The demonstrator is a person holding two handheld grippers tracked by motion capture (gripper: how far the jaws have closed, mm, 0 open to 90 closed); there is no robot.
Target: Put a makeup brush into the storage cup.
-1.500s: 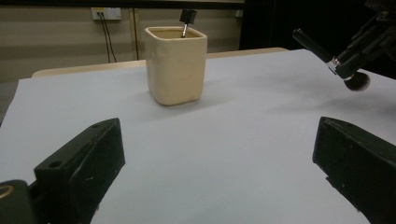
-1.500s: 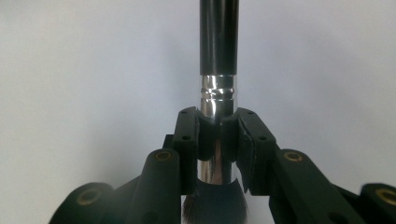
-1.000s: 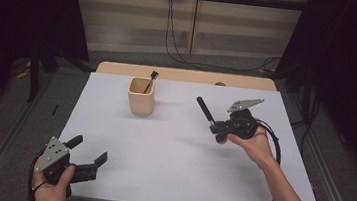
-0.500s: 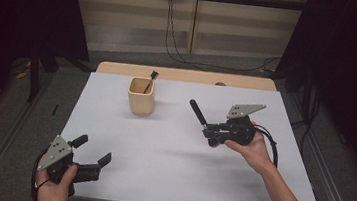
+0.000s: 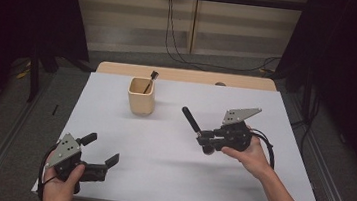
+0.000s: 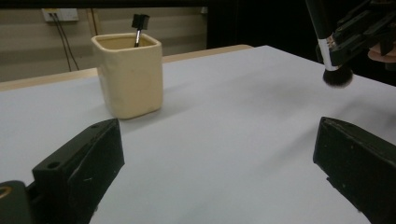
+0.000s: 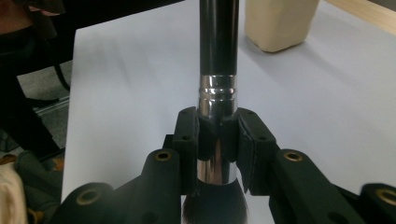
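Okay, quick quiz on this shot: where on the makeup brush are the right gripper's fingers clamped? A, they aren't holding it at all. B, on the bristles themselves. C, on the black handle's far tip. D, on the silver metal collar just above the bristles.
D: in the right gripper view the right gripper has both fingers pressed against the silver collar of the makeup brush, with the bristles just below them.

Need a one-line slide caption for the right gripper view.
Right gripper clamps a makeup brush by its silver ferrule, handle pointing toward the beige cup.
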